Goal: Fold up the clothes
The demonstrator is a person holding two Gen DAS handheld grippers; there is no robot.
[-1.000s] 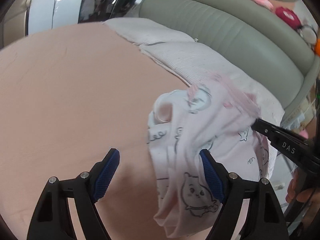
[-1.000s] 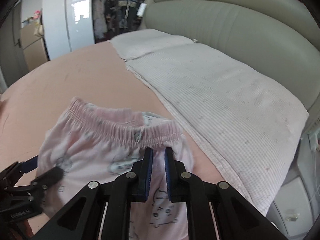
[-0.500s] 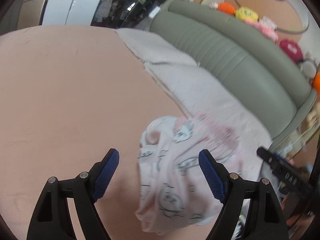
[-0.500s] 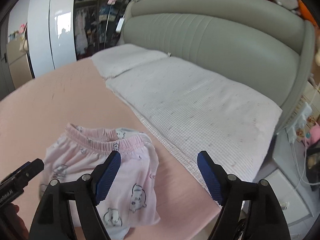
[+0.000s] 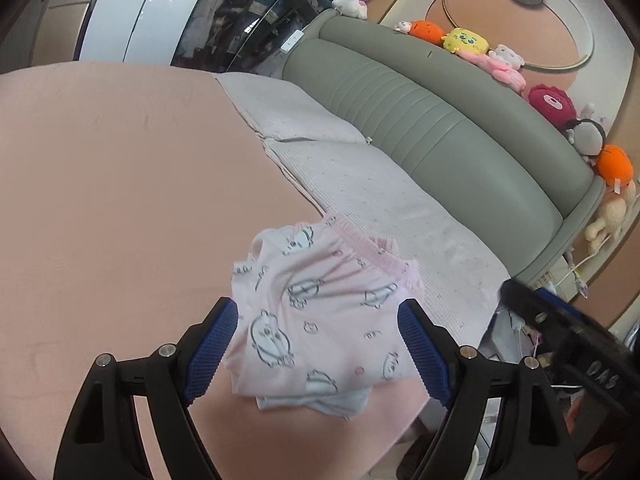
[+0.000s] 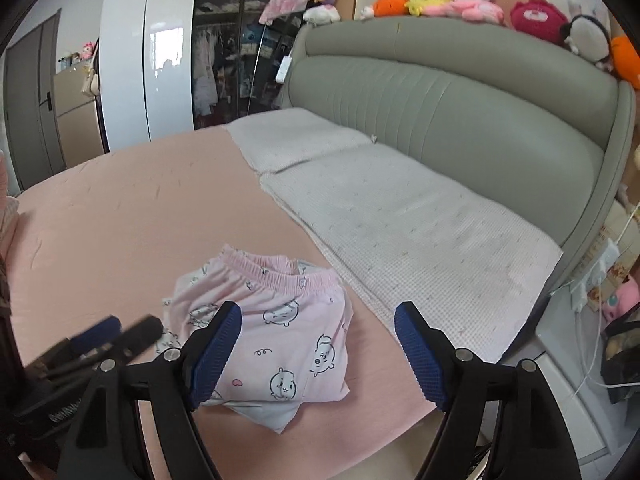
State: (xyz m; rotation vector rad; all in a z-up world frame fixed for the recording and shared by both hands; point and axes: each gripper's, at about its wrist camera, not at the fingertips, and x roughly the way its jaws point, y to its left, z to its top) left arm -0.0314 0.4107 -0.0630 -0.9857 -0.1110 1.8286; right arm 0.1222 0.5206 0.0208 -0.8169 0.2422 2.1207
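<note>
Folded pink pyjama trousers with a cartoon-animal print and a gathered waistband lie on the pink bed sheet near the bed's corner. They also show in the right wrist view. My left gripper is open and empty, held above and back from the trousers. My right gripper is open and empty, also raised above them. The right gripper shows at the left view's right edge; the left gripper shows blurred at the right view's lower left.
Two grey-white pillows lie along a green padded headboard topped with plush toys. The bed edge drops off just below the trousers. A wardrobe stands beyond the bed. Cables and a socket are at right.
My right gripper opened and let go of the trousers' waistband. Both grippers pulled up and back, and the trousers now lie folded on the sheet.
</note>
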